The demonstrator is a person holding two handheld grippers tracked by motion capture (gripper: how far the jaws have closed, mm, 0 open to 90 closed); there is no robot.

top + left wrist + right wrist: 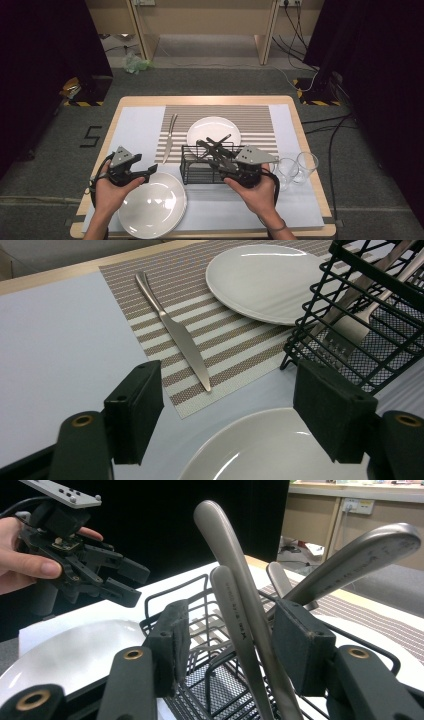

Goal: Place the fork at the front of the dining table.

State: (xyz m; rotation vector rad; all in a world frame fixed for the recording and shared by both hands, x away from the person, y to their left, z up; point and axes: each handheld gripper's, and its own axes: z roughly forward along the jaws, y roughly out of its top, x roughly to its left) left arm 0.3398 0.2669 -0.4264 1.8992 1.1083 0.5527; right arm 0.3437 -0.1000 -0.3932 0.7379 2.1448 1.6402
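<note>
The cutlery handles [240,615] stand tilted in the black wire basket [192,167], near the middle of the surface [130,135], and two of them rise between the jaws of the right claw [227,645]. In the right gripper view its jaws stand apart with the handles in the gap; the right pad looks to lie against one handle, the left pad is clear of them, so nothing is clamped. In the high view this claw reaches into the basket from its right side, just above the rim.

The left claw [227,412] is released and holds nothing; it hangs over the rim of the near plate [270,450], just left of the basket. Ahead of it a knife [175,335] lies on the striped placemat [235,347], and the far plate [260,280] sits behind the basket, its edge close to the wires.

Two glasses [295,167] stand just to the right of the right hand [255,192], near the surface's right edge. Bare surface lies to the left of the placemat and along the near edge to the right of the near plate.
</note>
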